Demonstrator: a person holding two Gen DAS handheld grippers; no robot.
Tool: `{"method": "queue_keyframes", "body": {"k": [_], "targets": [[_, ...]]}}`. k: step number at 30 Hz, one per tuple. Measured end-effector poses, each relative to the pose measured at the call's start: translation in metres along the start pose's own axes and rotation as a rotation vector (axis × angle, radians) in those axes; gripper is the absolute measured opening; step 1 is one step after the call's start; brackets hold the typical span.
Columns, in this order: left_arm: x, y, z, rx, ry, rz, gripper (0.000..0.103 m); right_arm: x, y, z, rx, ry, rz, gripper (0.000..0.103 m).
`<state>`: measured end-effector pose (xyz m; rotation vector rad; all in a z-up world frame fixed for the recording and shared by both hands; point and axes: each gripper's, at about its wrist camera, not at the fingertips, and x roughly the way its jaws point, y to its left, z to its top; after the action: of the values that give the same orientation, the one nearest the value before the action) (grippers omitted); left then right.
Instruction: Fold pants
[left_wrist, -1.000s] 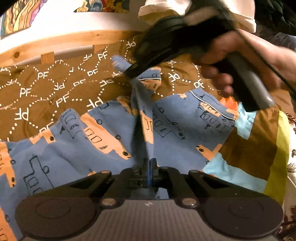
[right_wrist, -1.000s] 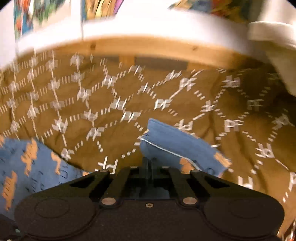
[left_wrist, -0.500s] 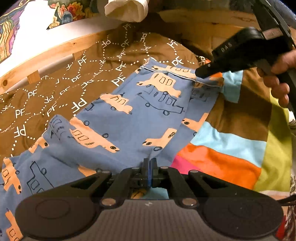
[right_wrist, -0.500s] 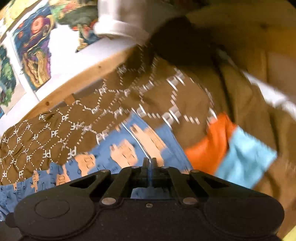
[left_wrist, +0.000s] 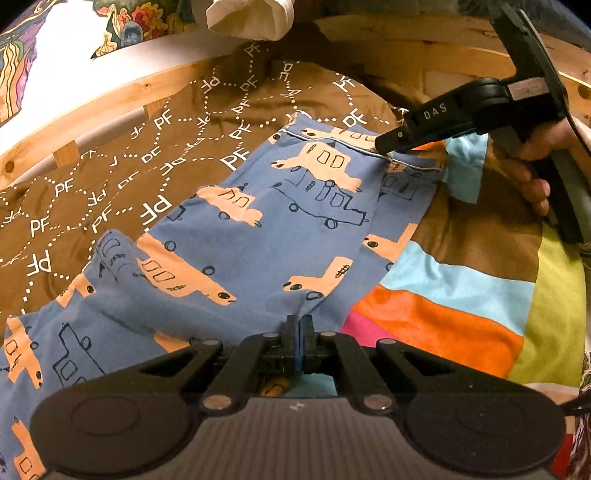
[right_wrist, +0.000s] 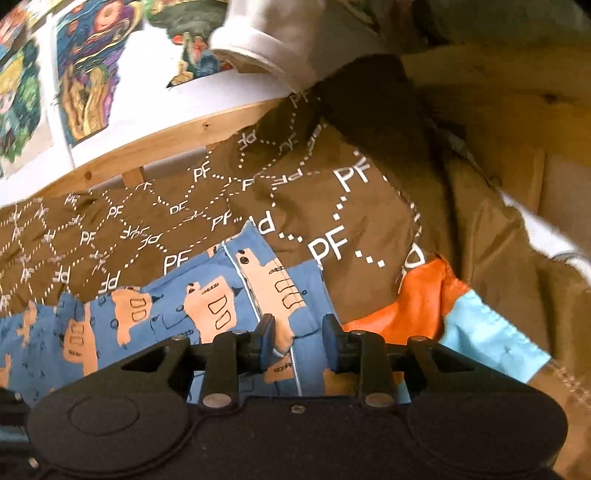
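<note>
Blue pants (left_wrist: 258, 240) printed with orange vehicles lie folded lengthwise on the bed, the piped hem end (right_wrist: 236, 280) at the far side. My left gripper (left_wrist: 298, 325) is shut on the pants' near edge, where the fabric bunches into its tips. In the left wrist view my right gripper (left_wrist: 384, 146) rests its tips on the hem at the far right corner. Its jaws are opening: in its own view the right gripper (right_wrist: 298, 328) has its fingers (right_wrist: 266, 328) spread, with the hem fabric lying loose between them, not pinched.
A brown blanket (left_wrist: 110, 184) with white PF lettering covers the bed's far half. A patchwork cover (left_wrist: 461, 317) in orange, light blue, brown and yellow-green lies to the right. A wooden bed rail (left_wrist: 110, 96), pale cloth (left_wrist: 251, 18) and wall pictures (right_wrist: 85, 74) lie beyond. A hand (left_wrist: 535, 166) holds the right gripper.
My right gripper carried the lifted pant end across to the right, laid it flat on the bed and parted its jaws. The left gripper stayed shut on the near edge.
</note>
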<state>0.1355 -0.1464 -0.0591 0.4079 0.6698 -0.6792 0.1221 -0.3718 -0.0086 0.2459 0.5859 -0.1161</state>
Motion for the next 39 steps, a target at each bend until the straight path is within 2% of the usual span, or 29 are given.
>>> {"method": "queue_keyframes", "body": {"k": [4,11,17,21,25,29,31,35,39], "targets": [[-0.001,0.001,-0.001,0.0,0.001,0.003,0.0,-0.003,-0.009,0.002,0.108,0.044,0.025,0.029],[-0.001,0.0,0.0,-0.004,0.002,0.006,0.0,0.009,-0.01,0.003,0.169,0.05,0.045,0.029],[-0.003,-0.002,0.001,-0.006,-0.01,0.031,0.0,0.009,-0.02,0.001,0.264,0.01,0.045,0.006],[-0.01,0.001,0.005,-0.025,-0.043,0.026,0.0,-0.009,-0.012,0.003,0.232,-0.07,0.029,0.004],[-0.019,-0.002,0.008,0.014,-0.05,-0.012,0.0,-0.044,-0.008,0.004,0.203,-0.104,-0.022,0.004],[-0.014,-0.006,0.002,0.074,-0.015,-0.018,0.0,-0.051,-0.014,-0.008,0.178,-0.023,-0.069,0.004],[-0.011,-0.005,-0.001,0.063,-0.005,-0.026,0.0,-0.043,-0.018,-0.012,0.189,0.019,-0.086,0.004],[-0.013,-0.005,0.001,0.073,-0.021,-0.036,0.0,-0.048,-0.012,-0.011,0.144,0.006,-0.114,0.004],[-0.006,-0.002,-0.004,0.085,0.002,-0.07,0.0,-0.044,-0.007,-0.012,0.097,0.026,-0.142,0.006]]}}
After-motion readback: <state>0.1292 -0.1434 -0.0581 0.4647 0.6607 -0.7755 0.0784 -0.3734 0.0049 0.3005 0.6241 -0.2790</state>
